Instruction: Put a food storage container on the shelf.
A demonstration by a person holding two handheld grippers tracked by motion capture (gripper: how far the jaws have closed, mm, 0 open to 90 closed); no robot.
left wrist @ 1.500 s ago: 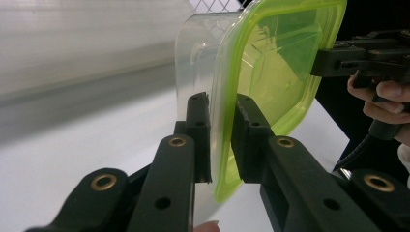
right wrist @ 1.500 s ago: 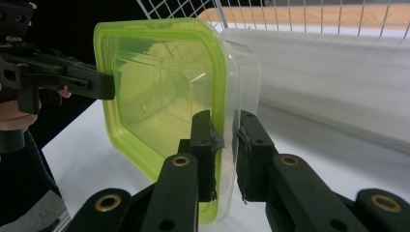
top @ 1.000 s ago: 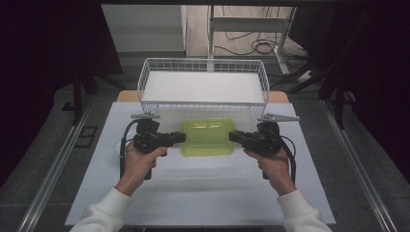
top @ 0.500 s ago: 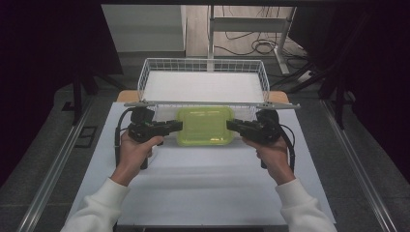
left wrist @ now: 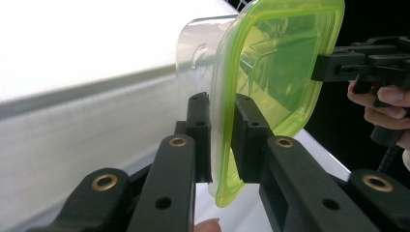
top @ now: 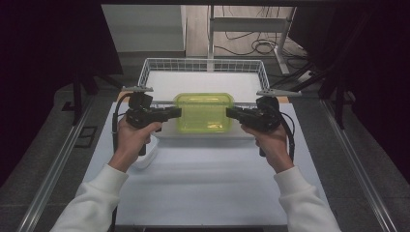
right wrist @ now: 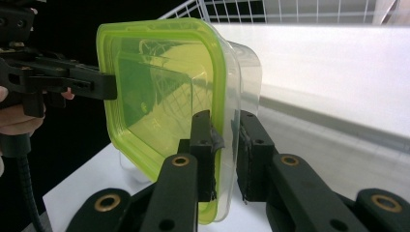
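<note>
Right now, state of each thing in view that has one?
Container: green lid on, held off the table by both ends.
Left gripper: shut on the container's rim.
Right gripper: shut on the opposite rim.
Wire basket: upright, nothing visible inside.

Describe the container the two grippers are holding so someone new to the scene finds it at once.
Start at the white wire basket at the table's far end. Just in front of it, the left gripper and right gripper clamp opposite edges of a clear plastic container. Its translucent lime-green lid sets it apart: it is the one coloured thing among white and black.
</note>
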